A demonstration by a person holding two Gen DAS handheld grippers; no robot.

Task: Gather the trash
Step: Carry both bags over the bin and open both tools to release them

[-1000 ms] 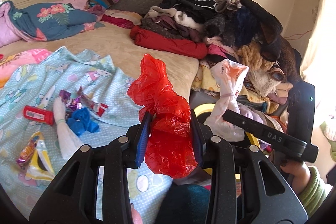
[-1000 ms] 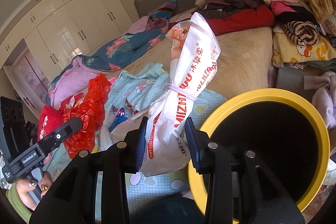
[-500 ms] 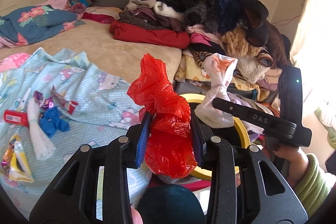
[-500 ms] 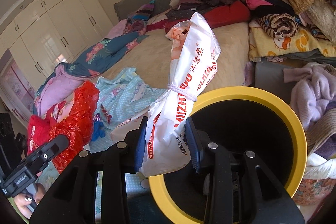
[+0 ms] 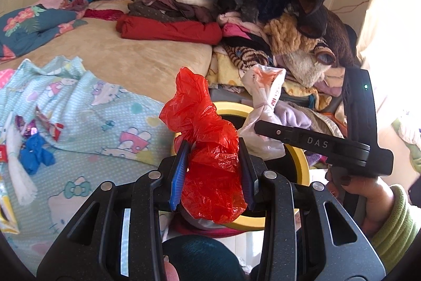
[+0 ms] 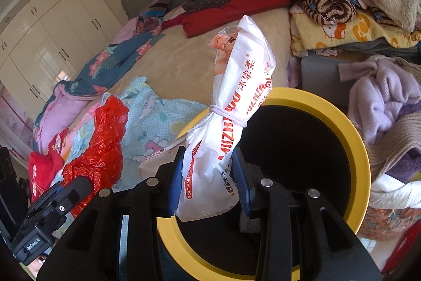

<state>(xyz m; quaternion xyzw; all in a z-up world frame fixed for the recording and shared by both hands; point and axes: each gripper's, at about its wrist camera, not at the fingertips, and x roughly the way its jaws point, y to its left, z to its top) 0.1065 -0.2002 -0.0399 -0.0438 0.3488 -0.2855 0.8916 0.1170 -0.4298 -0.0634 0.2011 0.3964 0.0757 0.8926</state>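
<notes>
My left gripper (image 5: 213, 170) is shut on a crumpled red plastic bag (image 5: 208, 138) and holds it above the near rim of a round bin with a yellow rim (image 5: 301, 159). My right gripper (image 6: 209, 175) is shut on a white printed plastic package tied with a band (image 6: 236, 102) and holds it over the left part of the bin's black opening (image 6: 300, 149). The red bag also shows in the right wrist view (image 6: 102, 141), left of the bin. The right gripper with the white package (image 5: 265, 107) shows in the left wrist view above the bin.
Loose wrappers, a blue scrap (image 5: 35, 153) and a white tissue (image 5: 18, 167) lie on the light blue cartoon sheet (image 5: 86, 107) at left. A high pile of clothes (image 5: 250, 4) stands behind the bin. A lilac sweater (image 6: 381, 88) lies right of the bin.
Both grippers have moved right, off the bed and over the yellow-rimmed bin, each still holding its bag. The wrappers on the sheet have slid to the left edge of view.
</notes>
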